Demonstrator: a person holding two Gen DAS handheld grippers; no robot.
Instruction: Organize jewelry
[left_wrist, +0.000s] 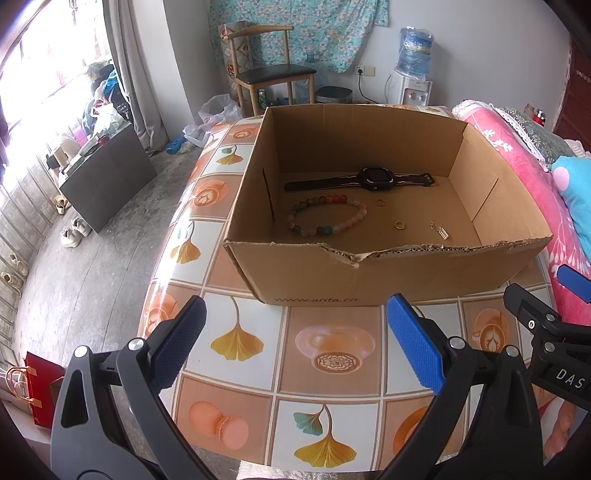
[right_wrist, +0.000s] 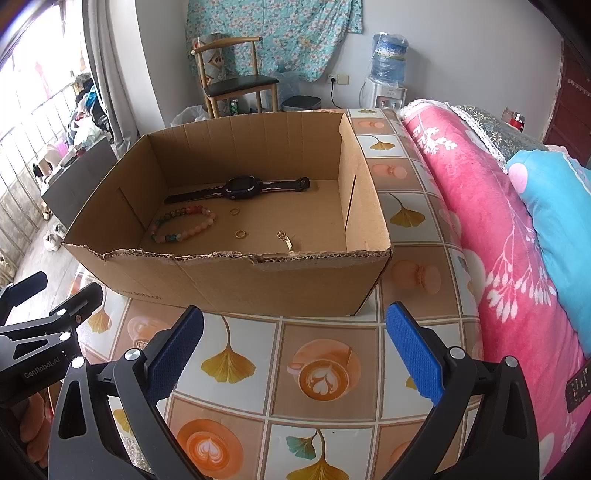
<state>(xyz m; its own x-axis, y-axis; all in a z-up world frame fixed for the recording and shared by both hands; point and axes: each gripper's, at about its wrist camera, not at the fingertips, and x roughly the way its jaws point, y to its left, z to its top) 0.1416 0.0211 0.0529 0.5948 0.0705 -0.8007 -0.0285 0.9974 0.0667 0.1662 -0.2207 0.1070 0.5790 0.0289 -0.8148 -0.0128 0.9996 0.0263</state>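
Observation:
An open cardboard box (left_wrist: 369, 278) (right_wrist: 258, 280) stands on the patterned table. Inside lie a black watch (left_wrist: 364, 179) (right_wrist: 240, 189), a coloured bead bracelet (left_wrist: 327, 216) (right_wrist: 184, 224), two small gold rings (left_wrist: 400, 225) (left_wrist: 381, 202) (right_wrist: 240, 233) (right_wrist: 235, 211) and a gold chain piece (left_wrist: 439, 231) (right_wrist: 285, 238). My left gripper (left_wrist: 295, 339) is open and empty in front of the box. My right gripper (right_wrist: 295, 343) is open and empty too, also in front of the box. Each gripper shows at the edge of the other's view.
A bed with a pink blanket (right_wrist: 509, 240) and a blue pillow (right_wrist: 554, 199) runs along the table's right side. A remote (right_wrist: 580, 386) lies on the blanket. A wooden chair (left_wrist: 269, 74) and a water dispenser (left_wrist: 412, 70) stand behind. The floor drops off at left.

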